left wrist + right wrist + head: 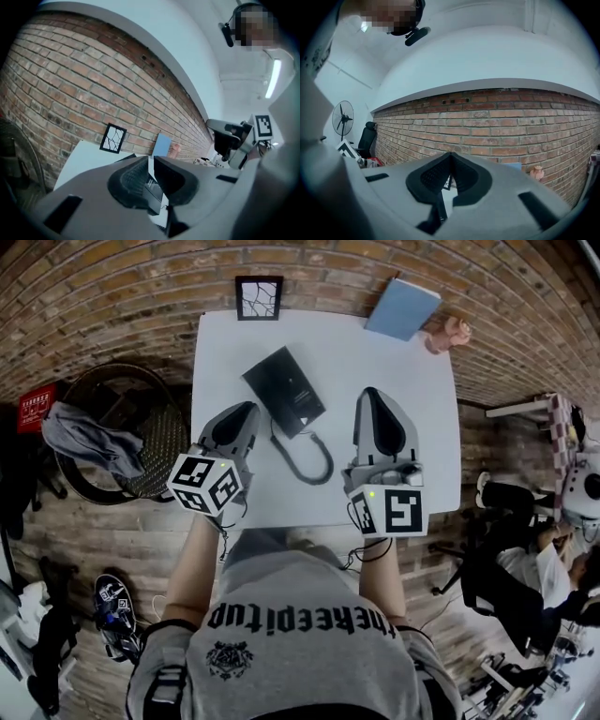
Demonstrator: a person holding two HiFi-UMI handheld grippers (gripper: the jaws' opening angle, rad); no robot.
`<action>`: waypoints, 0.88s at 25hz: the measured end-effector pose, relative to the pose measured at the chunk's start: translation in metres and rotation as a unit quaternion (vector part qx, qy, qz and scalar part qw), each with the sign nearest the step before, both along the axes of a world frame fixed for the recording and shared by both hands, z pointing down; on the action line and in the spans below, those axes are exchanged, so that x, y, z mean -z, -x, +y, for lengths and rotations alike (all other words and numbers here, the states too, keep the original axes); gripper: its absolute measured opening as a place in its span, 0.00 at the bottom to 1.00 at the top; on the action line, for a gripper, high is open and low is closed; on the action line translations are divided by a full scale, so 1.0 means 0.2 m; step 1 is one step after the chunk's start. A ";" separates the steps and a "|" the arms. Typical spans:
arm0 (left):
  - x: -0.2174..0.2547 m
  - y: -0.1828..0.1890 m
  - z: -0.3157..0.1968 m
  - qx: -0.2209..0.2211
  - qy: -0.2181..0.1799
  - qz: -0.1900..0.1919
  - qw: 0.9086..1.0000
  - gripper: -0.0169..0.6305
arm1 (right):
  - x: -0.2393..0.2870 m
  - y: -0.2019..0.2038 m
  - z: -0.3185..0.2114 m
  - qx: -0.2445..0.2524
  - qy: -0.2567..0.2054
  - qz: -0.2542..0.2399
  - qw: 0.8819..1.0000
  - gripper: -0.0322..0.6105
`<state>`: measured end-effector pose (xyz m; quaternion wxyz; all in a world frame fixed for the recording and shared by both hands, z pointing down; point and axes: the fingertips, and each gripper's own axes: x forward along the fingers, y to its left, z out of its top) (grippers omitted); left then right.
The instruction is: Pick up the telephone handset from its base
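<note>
A black telephone (284, 390) lies tilted on the white table (412, 465), its handset resting on the base. The coiled cord (307, 461) loops toward the near edge. My left gripper (246, 409) hovers just left of the phone's near corner, jaws shut and empty. My right gripper (372, 394) stands to the right of the phone, apart from it, also shut with nothing held. In the left gripper view the closed left gripper (151, 161) points at the telephone (153, 197), seen through the slit. In the right gripper view the right gripper (451, 157) faces the brick wall.
A black-framed picture (259, 298), a blue book (403, 307) and a small pink figure (448, 334) stand along the table's far edge against the brick wall. A floor fan with grey cloth (112, 432) sits left of the table; office chairs (511, 549) stand at the right.
</note>
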<state>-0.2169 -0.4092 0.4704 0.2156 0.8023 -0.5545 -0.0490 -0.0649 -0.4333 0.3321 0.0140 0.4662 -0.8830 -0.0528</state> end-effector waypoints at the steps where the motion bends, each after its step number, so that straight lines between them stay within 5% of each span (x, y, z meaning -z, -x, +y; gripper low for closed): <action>1: -0.05 -0.01 0.00 -0.005 0.013 0.003 1.000 0.05 | -0.01 0.00 0.00 -0.002 0.003 0.003 1.000 0.05; 13: -0.52 -0.05 -0.09 -0.018 0.131 0.072 0.989 0.10 | -0.11 -0.08 -0.03 -0.035 0.026 0.033 0.999 0.05; 22: -0.67 -0.08 -0.19 -0.016 0.165 0.113 0.980 0.21 | -0.15 -0.19 -0.04 -0.065 0.035 0.048 0.996 0.05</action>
